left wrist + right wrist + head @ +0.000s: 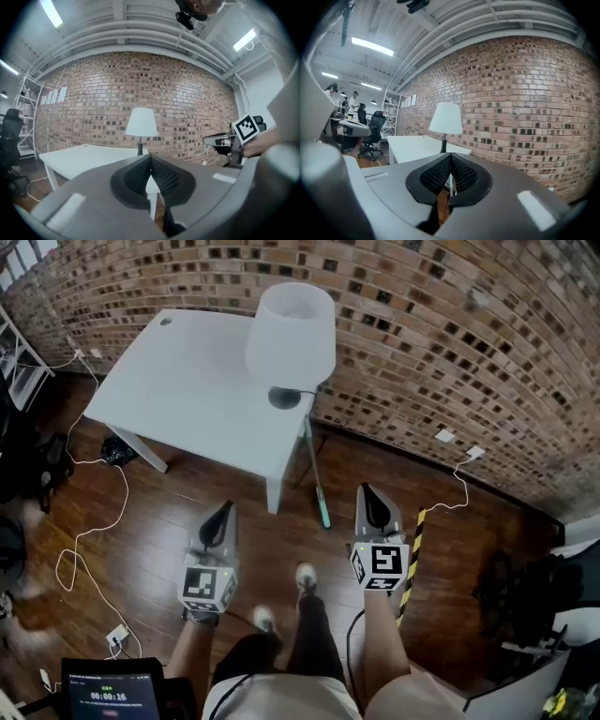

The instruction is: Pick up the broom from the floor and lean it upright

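Left gripper [225, 508] and right gripper [369, 491]: held out side by side above the floor [169, 521], well apart from each other. Jaws of each pressed together, ribbed black pads meeting in a narrow seam, nothing clamped between them. Smooth grey plastic shells, with a cube of black-and-white square markers behind each.

Broom [316, 474]: a thin pale pole, propped steeply against the right-hand edge of the desk [187, 390], just beside the front leg, teal end down on the floor. Touched by neither gripper. Upper end of the pole lost near the lamp's base and the desk edge; bristle head not to be made out.

Desk: a flat white slab, matte, on square white legs, with a small round grommet near the far left corner. On it, a lamp [291, 334] with a white tapered shade and a dark round base; stem hidden under the shade in the head view, plain in both gripper views.

Behind: a rough brick wall [422, 324], red-brown with darker bricks scattered through it. Floor of dark, glossy wood planks. White cables [94, 531] looping across it at the left; a yellow-and-black striped strip [412, 554] just beside the right gripper. Tablet [111, 695] at the bottom edge, cut off by the frame. Dark shapes at the left and right margins too blurred to identify.
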